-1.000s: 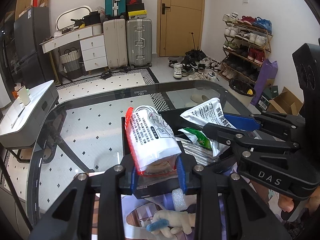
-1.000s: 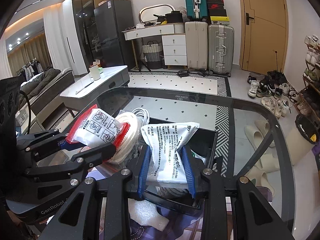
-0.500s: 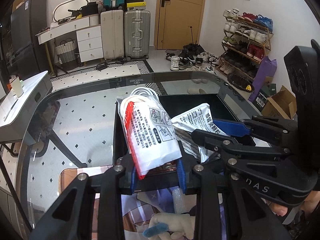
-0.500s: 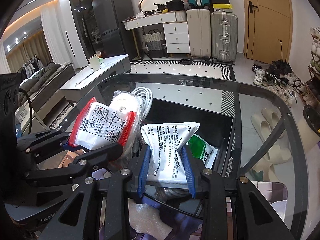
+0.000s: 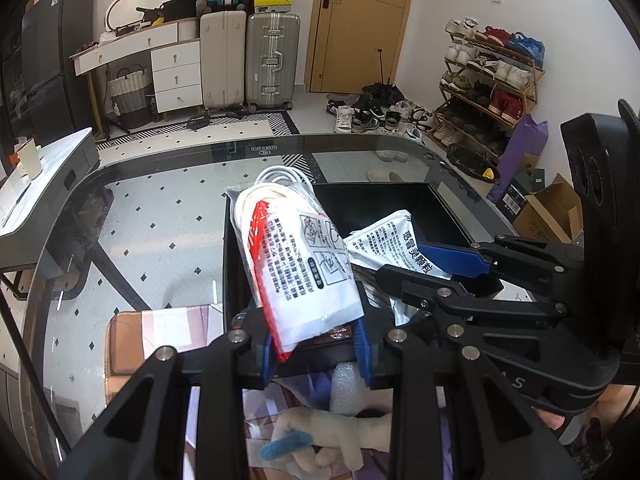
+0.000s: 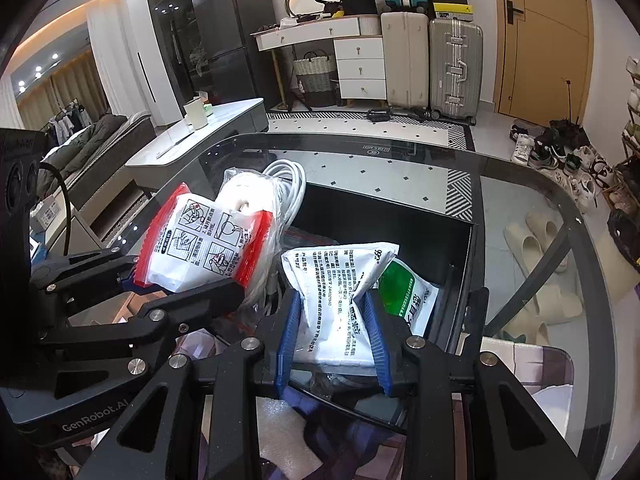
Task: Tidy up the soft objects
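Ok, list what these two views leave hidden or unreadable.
- Black bin floor: left wrist view, covered by the red-edged packet and white packet.
- Green packet: right wrist view, half behind the white packet.
- Plush toy: left wrist view, crossed by the left gripper frame.
- Packet print: too small.

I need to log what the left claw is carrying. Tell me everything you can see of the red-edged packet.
The red-edged packet is a soft white pouch with red strips along two edges, printed with black text and small instruction drawings. It looks like glossy plastic film, puffed and slightly creased. The left claw pinches its lower end between blue pads, so it stands tilted above the black bin. A clear bag of coiled white cable lies right behind it; whether they touch is unclear.
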### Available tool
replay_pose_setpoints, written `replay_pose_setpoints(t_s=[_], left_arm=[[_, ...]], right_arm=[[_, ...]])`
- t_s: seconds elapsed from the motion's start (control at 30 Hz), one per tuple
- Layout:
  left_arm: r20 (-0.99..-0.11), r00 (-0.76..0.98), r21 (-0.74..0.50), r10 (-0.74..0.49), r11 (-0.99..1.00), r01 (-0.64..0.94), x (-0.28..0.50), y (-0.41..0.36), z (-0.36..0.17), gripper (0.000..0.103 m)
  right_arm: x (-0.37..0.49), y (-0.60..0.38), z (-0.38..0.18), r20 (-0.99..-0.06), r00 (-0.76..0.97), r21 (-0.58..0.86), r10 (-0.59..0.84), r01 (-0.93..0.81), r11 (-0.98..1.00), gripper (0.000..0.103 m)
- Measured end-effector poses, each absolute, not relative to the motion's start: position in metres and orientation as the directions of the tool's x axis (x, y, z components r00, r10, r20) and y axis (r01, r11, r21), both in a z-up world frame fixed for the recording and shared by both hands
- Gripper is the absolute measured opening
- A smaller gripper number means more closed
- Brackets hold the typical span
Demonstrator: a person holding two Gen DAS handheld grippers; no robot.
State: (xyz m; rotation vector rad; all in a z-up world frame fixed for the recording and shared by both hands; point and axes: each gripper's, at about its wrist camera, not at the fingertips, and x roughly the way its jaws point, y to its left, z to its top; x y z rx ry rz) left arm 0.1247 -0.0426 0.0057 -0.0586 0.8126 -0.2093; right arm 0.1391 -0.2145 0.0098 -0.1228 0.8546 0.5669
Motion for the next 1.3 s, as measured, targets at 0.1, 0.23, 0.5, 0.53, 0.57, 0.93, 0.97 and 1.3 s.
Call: replay_pose_setpoints(t_s=[0.1, 0.23, 0.5, 0.53, 0.57, 0.93, 0.97, 1.3], left_arm=[[-0.72, 0.664, -0.126, -0.203, 0.979, 0.162, 0.121, -0.047, 0.007, 0.029], [-0.734, 0.653, -0.106, -0.189, 0.981, 0.165, 0.125, -0.049, 0.01, 0.032], [-0.733, 0.658, -0.09, -0.173, 0.983, 0.158, 0.124, -0.047, 0.014, 0.063], [-0.734, 0.657, -0.094, -0.175, 0.983, 0.157, 0.124, -0.047, 0.014, 0.064], [-0.733, 0.657, -0.097, -0.177, 0.983, 0.157, 0.123, -0.047, 0.015, 0.065], [-0.716, 0.676, -0.097, -0.177, 0.983, 0.154, 0.108, -0.045, 0.024, 0.079], [-0.715, 0.676, -0.099, -0.179, 0.983, 0.156, 0.106, -0.044, 0.025, 0.081], [-0.712, 0.678, -0.1, -0.181, 0.983, 0.157, 0.088, -0.043, 0.021, 0.103]], right_arm=[[0.137, -0.218, 0.011, -0.742, 0.518, 0.12, 0.426, -0.523, 0.844, 0.033], [0.137, -0.223, 0.011, -0.736, 0.517, 0.132, 0.436, -0.523, 0.842, 0.035], [0.132, -0.238, 0.021, -0.707, 0.546, 0.152, 0.45, -0.504, 0.85, 0.047], [0.131, -0.24, 0.023, -0.704, 0.553, 0.144, 0.445, -0.503, 0.852, 0.048], [0.129, -0.241, 0.025, -0.704, 0.557, 0.137, 0.441, -0.502, 0.854, 0.049], [0.113, -0.256, 0.041, -0.688, 0.583, 0.133, 0.433, -0.485, 0.864, 0.073], [0.112, -0.257, 0.041, -0.688, 0.581, 0.138, 0.436, -0.485, 0.864, 0.076], [0.086, -0.27, 0.042, -0.686, 0.579, 0.131, 0.441, -0.497, 0.858, 0.092]])
